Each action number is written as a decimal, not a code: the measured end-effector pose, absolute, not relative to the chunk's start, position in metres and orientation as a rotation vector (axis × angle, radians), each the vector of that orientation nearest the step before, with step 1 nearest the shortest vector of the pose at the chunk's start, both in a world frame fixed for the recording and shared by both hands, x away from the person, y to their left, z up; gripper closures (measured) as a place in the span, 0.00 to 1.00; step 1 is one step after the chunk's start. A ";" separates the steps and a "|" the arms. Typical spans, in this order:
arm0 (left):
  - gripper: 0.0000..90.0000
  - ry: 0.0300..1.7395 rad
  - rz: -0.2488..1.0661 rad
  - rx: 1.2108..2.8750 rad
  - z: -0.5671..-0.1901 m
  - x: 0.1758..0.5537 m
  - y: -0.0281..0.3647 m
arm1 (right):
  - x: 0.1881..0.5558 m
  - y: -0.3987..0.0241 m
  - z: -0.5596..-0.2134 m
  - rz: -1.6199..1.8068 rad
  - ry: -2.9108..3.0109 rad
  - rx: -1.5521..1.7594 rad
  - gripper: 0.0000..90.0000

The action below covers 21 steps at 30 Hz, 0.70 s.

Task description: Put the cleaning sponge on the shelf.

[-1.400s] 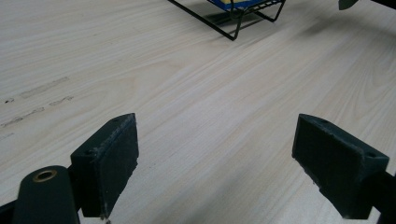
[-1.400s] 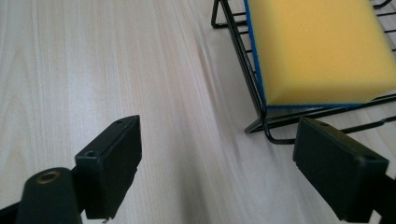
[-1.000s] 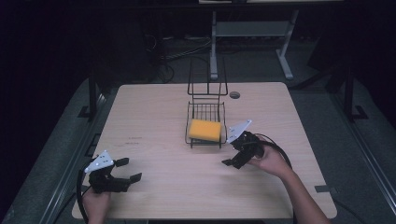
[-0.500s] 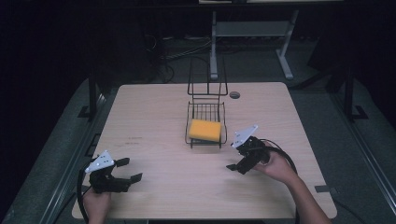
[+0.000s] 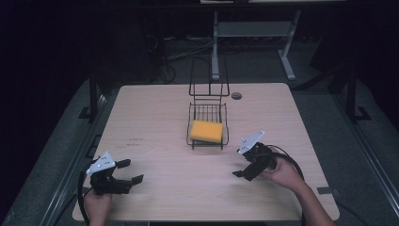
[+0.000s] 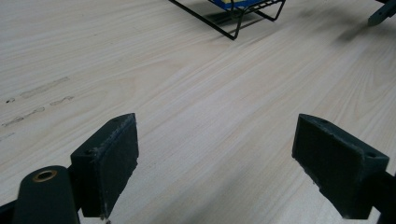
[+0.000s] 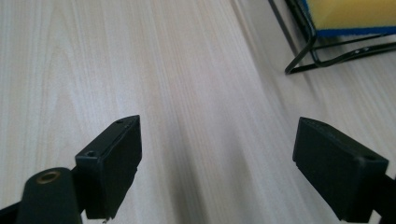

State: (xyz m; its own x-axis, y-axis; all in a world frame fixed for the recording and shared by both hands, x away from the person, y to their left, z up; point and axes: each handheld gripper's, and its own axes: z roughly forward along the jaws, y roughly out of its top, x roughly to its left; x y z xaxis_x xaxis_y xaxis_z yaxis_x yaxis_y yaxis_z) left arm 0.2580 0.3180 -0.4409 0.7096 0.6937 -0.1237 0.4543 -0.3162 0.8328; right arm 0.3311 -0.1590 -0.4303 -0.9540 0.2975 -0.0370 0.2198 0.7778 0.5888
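A yellow sponge (image 5: 206, 131) with a blue underside lies in a black wire basket (image 5: 225, 137) at the middle of the wooden table (image 5: 160, 113). My right gripper (image 5: 243, 167) is held low to the right of and in front of the basket, open, with bare table between its jaws. In the right gripper view the sponge (image 7: 350, 13) and the basket's wire foot (image 7: 306, 53) sit at the upper right. My left gripper (image 5: 131, 172) rests near the front left corner, open and empty. The left gripper view catches the basket (image 6: 233, 18) far ahead.
The basket's tall wire back (image 5: 209, 77) rises behind the sponge. A round dark cable hole (image 5: 236, 95) marks the table's far right part. A white metal stand (image 5: 249, 33) is on the floor beyond the table. Faint marks (image 5: 135, 140) show on the left of the tabletop.
My right gripper has drawn back from the basket's front right corner toward the near right of the table. The left gripper has stayed put.
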 end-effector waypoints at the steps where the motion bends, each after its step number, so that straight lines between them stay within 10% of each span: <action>1: 0.16 0.881 0.319 1.969 -0.441 0.258 0.318 | 0.330 -0.160 -0.431 0.920 2.842 0.418 0.17; 21: 0.16 0.880 0.324 1.972 -0.440 0.257 0.317 | 0.313 -0.183 -0.439 0.901 2.839 0.474 0.17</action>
State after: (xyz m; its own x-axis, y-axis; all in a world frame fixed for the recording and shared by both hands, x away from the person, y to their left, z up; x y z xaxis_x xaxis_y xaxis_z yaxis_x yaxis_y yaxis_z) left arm 0.2574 0.3170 -0.4404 0.7093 0.6949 -0.1186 0.4522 -0.3194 0.8327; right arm 0.3129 -0.1826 -0.4389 -0.9430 0.3320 -0.0244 0.2571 0.7730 0.5800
